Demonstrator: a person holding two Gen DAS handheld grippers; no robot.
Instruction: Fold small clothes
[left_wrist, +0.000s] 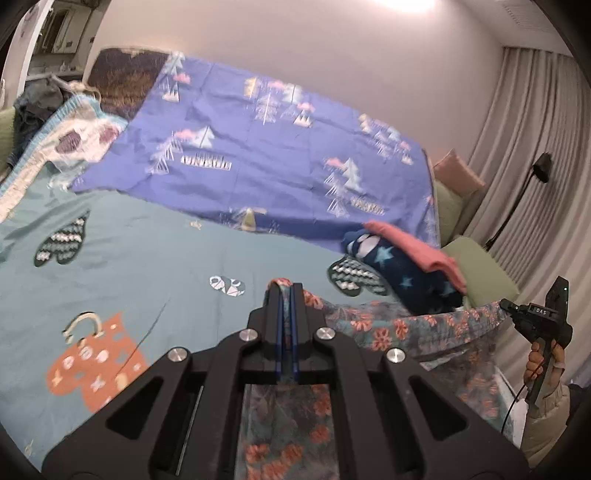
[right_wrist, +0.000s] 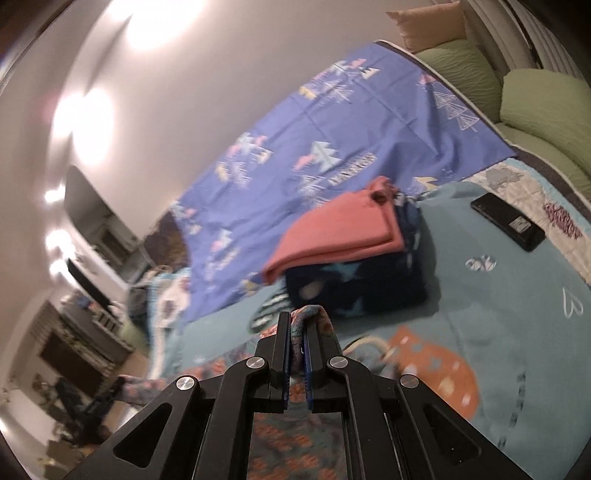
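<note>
A small floral garment (left_wrist: 391, 328), grey-teal with orange flowers, hangs stretched in the air between both grippers above the bed. My left gripper (left_wrist: 286, 291) is shut on one corner of it, cloth bunched between the fingers. The right gripper (left_wrist: 508, 306) shows at the right of the left wrist view, held by a hand (left_wrist: 546, 362) and pinching the other corner. In the right wrist view my right gripper (right_wrist: 301, 325) is shut on the floral garment (right_wrist: 291, 439), which drapes below the jaws. A folded pile lies ahead: a pink garment (right_wrist: 332, 232) on a navy star-print one (right_wrist: 354, 284).
The bed carries a teal printed quilt (left_wrist: 155, 266) and a blue tree-print sheet (left_wrist: 258, 162) at the back. A black remote (right_wrist: 508, 221) lies on the quilt at the right. Green pillows (right_wrist: 543, 99) line the headboard side. Curtains (left_wrist: 535, 129) and a floor lamp (left_wrist: 541, 168) stand beyond the bed.
</note>
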